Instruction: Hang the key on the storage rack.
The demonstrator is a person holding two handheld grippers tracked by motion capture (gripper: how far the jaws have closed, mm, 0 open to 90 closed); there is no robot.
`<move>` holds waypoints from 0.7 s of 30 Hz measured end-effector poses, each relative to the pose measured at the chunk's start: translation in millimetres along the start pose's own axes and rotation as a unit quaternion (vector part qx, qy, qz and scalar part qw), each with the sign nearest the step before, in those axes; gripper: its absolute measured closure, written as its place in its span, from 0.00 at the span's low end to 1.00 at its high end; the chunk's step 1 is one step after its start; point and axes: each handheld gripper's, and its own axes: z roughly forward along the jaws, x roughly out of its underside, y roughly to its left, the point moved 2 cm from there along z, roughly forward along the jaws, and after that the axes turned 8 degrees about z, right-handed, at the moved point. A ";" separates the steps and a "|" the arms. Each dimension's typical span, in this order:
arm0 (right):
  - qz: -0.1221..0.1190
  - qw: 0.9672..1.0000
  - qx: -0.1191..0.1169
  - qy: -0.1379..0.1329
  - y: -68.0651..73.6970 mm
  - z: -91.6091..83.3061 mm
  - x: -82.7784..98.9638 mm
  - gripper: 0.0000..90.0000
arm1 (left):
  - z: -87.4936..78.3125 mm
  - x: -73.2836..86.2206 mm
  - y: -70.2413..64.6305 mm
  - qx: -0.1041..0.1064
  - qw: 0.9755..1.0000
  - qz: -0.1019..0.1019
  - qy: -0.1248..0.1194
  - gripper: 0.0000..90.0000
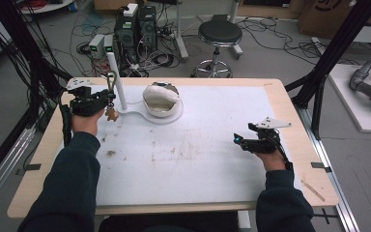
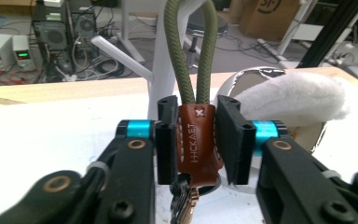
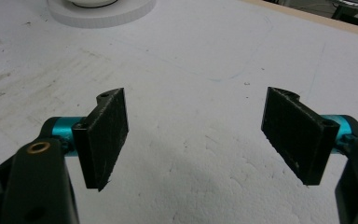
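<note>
My left gripper [image 1: 107, 99] is shut on a brown leather key fob [image 2: 196, 140], held above the table's far left. The fob's olive-green cord loop [image 2: 189, 51] rises upright between the jaws, and keys hang below it [image 1: 110, 114]. Just behind stands a white post [image 1: 116, 79] with a slanted peg [image 2: 121, 58]; the loop sits right next to the post. My right gripper [image 1: 240, 140] hovers low over the white mat [image 3: 191, 84] at the right, open, nothing between its pads [image 3: 105, 135].
A white round base [image 1: 166, 119] joined to the post carries a white bowl-like shell with a fluffy lining [image 2: 293, 100]. The mat [image 1: 198, 159] has brown stains mid-table. Beyond the far edge are a stool [image 1: 219, 34], computers and cables.
</note>
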 end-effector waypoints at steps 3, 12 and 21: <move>-0.001 1.000 0.000 -0.001 -0.3 -0.3 0.3 0.26 | -1.1 10.6 2.1 0.021 1.000 -0.018 -0.005 0.64; -0.003 1.000 -0.001 -0.002 -0.9 -0.8 0.9 0.26 | -18.5 46.8 -4.1 0.059 0.996 -0.008 -0.059 0.13; -0.006 1.000 -0.003 0.000 -1.1 -0.2 1.7 0.24 | -29.9 77.6 -20.5 0.097 0.991 0.071 -0.062 0.14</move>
